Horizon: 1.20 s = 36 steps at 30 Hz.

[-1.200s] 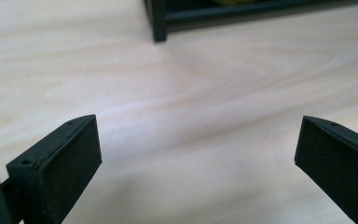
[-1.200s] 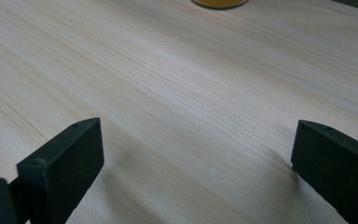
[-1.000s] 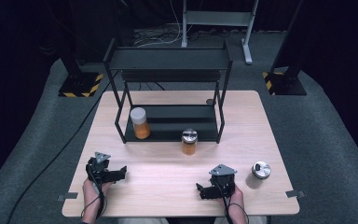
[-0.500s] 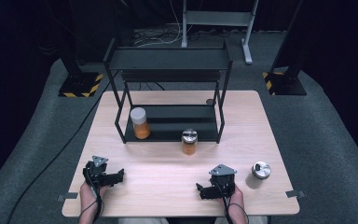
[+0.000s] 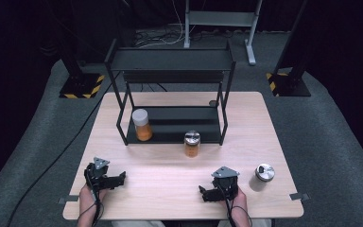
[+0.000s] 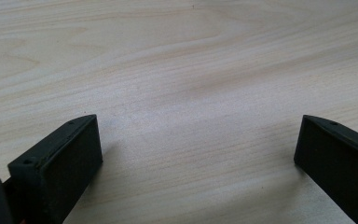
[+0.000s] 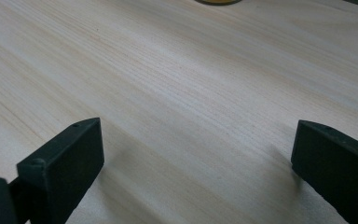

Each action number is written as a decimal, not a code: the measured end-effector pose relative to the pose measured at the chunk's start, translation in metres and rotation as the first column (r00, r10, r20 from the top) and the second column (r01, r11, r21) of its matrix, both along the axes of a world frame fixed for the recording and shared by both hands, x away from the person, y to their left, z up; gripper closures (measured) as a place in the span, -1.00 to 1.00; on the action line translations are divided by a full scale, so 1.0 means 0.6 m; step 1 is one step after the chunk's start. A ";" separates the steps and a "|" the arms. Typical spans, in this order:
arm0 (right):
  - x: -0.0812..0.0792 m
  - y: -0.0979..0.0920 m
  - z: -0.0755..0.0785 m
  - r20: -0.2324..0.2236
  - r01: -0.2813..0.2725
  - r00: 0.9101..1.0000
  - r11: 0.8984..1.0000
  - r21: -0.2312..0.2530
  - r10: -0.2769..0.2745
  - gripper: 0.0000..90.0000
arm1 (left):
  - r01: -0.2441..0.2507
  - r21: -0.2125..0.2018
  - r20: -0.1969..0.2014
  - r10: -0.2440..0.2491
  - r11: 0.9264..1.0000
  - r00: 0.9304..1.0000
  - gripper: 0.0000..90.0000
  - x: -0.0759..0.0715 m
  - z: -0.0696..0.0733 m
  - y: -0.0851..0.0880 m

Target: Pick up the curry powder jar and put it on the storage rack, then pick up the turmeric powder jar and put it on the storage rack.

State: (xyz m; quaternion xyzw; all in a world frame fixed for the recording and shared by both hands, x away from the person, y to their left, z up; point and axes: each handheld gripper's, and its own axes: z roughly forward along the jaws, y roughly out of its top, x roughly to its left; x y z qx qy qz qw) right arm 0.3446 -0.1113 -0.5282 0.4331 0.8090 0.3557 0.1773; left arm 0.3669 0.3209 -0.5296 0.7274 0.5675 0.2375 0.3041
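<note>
1. Plainly, both grippers have their jaws spread wide with nothing between them; the left gripper (image 6: 198, 154) and the right gripper (image 7: 196, 156) each look down on bare wooden table (image 6: 177, 56).
2. Seen from above, the left gripper (image 5: 105, 177) and right gripper (image 5: 220, 188) rest near the table's near edge, well apart.
3. Nearest the right gripper stands a silver-lidded jar (image 5: 263, 176), just beside it; an orange jar with a metal lid (image 5: 192, 144) stands before the black shelf rack (image 5: 170, 61), and a white-lidded jar (image 5: 142, 125) sits on its lower shelf.
4. Judging by this, no grasp has begun; the next move likely calls for reaching to a jar, jaws open.

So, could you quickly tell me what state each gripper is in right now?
Left gripper: open, holding nothing.
Right gripper: open, holding nothing.
</note>
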 end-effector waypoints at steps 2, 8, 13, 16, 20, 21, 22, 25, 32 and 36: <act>0.000 0.000 0.000 -0.002 0.000 1.000 1.000 -0.001 0.000 -0.97 | 0.000 -0.001 0.000 0.000 1.000 1.000 -0.99 0.000 0.000 0.000; 0.000 0.000 0.000 -0.003 0.001 1.000 1.000 0.001 -0.001 -0.97 | -0.001 -0.003 -0.001 0.001 1.000 1.000 -1.00 0.000 0.000 0.000; 0.000 -0.001 0.000 -0.002 0.000 1.000 1.000 0.006 0.000 -0.97 | 0.000 -0.004 -0.001 0.000 1.000 1.000 -1.00 0.000 0.000 0.000; 0.000 -0.001 0.000 0.000 0.001 1.000 1.000 0.007 -0.001 -0.97 | 0.000 -0.004 -0.001 0.000 1.000 1.000 -1.00 0.000 0.000 0.000; 0.000 -0.001 0.000 0.001 0.000 1.000 1.000 0.008 0.000 -0.97 | 0.000 -0.004 -0.001 0.000 1.000 1.000 -1.00 0.000 0.000 0.000; 0.000 -0.001 0.000 0.001 0.000 1.000 1.000 0.008 0.000 -0.97 | 0.000 -0.004 -0.001 0.000 1.000 1.000 -1.00 0.000 0.000 0.000; 0.000 -0.001 0.000 0.002 0.000 1.000 1.000 0.007 0.000 -0.97 | 0.000 -0.004 0.000 0.000 1.000 1.000 -1.00 0.000 0.000 0.000; 0.000 -0.001 0.000 0.001 0.003 1.000 1.000 0.002 -0.003 -0.96 | 0.000 -0.004 0.000 0.000 1.000 1.000 -1.00 0.000 0.000 0.000; 0.001 0.000 0.000 -0.005 0.002 1.000 1.000 0.000 -0.002 -0.96 | 0.000 -0.004 -0.001 0.000 1.000 1.000 -1.00 0.000 0.000 0.000; 0.000 0.000 0.000 -0.003 0.000 1.000 1.000 -0.001 0.000 -0.96 | 0.000 -0.004 -0.001 0.000 1.000 1.000 -1.00 0.000 0.000 0.000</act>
